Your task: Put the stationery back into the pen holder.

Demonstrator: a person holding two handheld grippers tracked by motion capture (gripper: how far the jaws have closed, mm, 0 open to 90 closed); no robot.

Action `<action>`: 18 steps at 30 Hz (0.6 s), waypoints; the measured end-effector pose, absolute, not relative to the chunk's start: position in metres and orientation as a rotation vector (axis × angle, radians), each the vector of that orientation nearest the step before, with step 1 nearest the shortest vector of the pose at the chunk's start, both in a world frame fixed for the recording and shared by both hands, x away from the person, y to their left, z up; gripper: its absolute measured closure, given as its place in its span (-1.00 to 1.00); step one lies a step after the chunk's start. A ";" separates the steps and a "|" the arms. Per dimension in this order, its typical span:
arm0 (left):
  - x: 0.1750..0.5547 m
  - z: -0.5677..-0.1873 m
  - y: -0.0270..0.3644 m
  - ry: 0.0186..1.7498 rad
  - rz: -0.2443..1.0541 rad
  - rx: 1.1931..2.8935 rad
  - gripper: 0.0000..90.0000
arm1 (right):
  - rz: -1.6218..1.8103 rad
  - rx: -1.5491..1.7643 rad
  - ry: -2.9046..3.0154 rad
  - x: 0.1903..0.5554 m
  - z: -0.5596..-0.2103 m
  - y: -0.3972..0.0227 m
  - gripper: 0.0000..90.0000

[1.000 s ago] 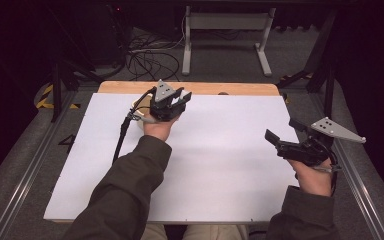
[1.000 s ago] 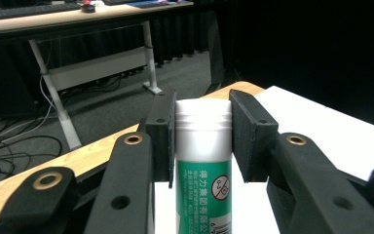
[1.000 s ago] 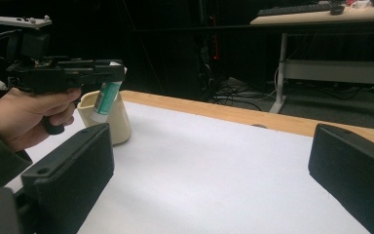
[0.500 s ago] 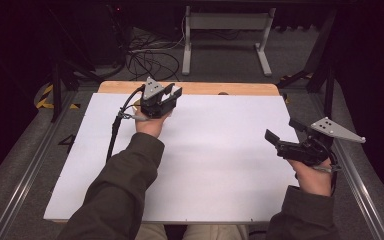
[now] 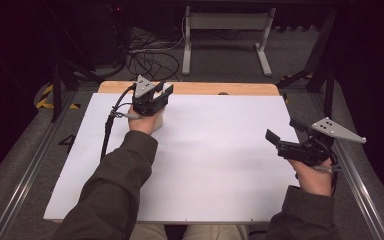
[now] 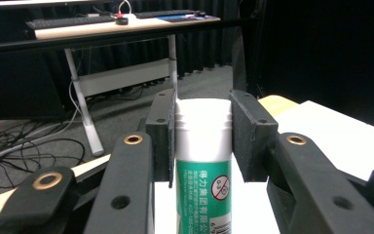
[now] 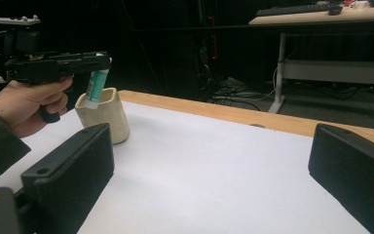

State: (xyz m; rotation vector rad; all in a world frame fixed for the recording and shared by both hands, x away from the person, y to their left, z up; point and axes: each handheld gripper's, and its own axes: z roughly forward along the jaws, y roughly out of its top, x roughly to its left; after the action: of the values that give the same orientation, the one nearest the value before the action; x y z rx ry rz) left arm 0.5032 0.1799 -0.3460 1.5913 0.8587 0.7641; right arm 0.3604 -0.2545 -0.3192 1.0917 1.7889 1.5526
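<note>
While the right tongs (image 5: 280, 140) wait near the right edge of the worktop (image 5: 220, 165), well apart from the cup (image 7: 102, 114) and closest to the person, their jaws stand spread wide with nothing between them (the right gripper view looks straight through the gap at bare white surface). They seem to have no part in the step in hand.

Farther out, toward the far left of the worktop, the left tongs (image 5: 161, 96) are pinching a glue stick (image 6: 203, 161), white-capped with a green label, just under its cap. The left gripper view shows both pads pressed flat against the tube's sides, and the tube hangs upright. From the right gripper view the glue stick's lower end sits inside the mouth of the cup, a pale beige one standing on the white surface just short of the wooden strip (image 5: 230, 89) along the far edge. Whether its bottom already rests on the cup's floor I cannot tell, since the wall hides it.

Judged from this, the work is putting the glue stick into the cup, and most of it looks done: the stick is picked up, carried over and partly lowered in. What is left is letting go and drawing the left tongs clear without tipping the cup.
</note>
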 end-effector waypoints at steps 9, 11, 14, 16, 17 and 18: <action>0.506 -0.347 0.192 0.862 0.788 1.573 0.45 | 1.553 1.091 1.790 0.361 -0.320 -0.255 -0.93; 0.506 -0.347 0.196 0.866 0.796 1.563 0.45 | 1.552 1.092 1.790 0.361 -0.320 -0.255 -0.93; 0.506 -0.349 0.200 0.870 0.807 1.556 0.45 | 1.552 1.092 1.790 0.361 -0.320 -0.255 -0.93; 0.506 -0.349 0.203 0.871 0.811 1.550 0.45 | 1.551 1.092 1.791 0.361 -0.320 -0.254 -0.93; 0.506 -0.350 0.205 0.872 0.819 1.548 0.45 | 1.551 1.092 1.792 0.361 -0.320 -0.254 -0.93; 0.506 -0.350 0.207 0.874 0.823 1.543 0.45 | 1.550 1.091 1.791 0.361 -0.320 -0.254 -0.93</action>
State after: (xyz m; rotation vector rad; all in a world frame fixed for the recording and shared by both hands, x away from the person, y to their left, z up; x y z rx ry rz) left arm 0.5059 0.2067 -0.3501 1.5435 0.8738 0.8228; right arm 0.3615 -0.2540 -0.3205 1.0914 1.7908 1.5501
